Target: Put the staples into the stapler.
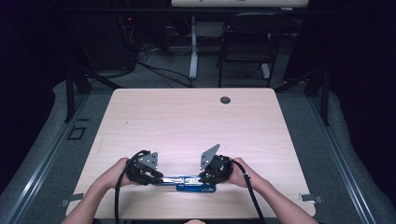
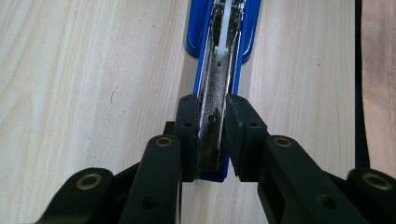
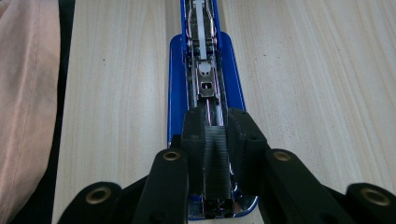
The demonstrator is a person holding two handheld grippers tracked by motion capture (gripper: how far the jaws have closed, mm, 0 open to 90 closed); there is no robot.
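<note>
Dark surroundings close in on a pale wooden table [image 1: 187, 121], with a black chair [image 1: 247, 42] and a white table leg [image 1: 193, 46] standing on the grey floor behind it, and cables trailing across that floor. Near the far edge of the tabletop sits a small round grommet [image 1: 225, 100].

Close to the near edge lies a blue stapler [image 1: 189, 183], opened out flat so its length runs left to right between the two grippers. A person's forearms come in from the bottom, each hand wrapped around a gripper.

The left gripper [image 1: 156, 176] is clamped on the stapler's left end: in the left gripper view its black jaws press from both sides on the narrow metal magazine channel of the stapler [image 2: 215, 93], which stretches away towards the wider blue base part. The right gripper [image 1: 205, 176] grips the other end; in the right gripper view its jaws are closed against a black ribbed piece set in the blue body of the stapler [image 3: 205, 79], with the metal track and its spring parts running away from the jaws.

A sleeve or cloth edge [image 3: 28, 93] shows at the left of the right gripper view, and a similar pale strip at the right edge of the left gripper view.
</note>
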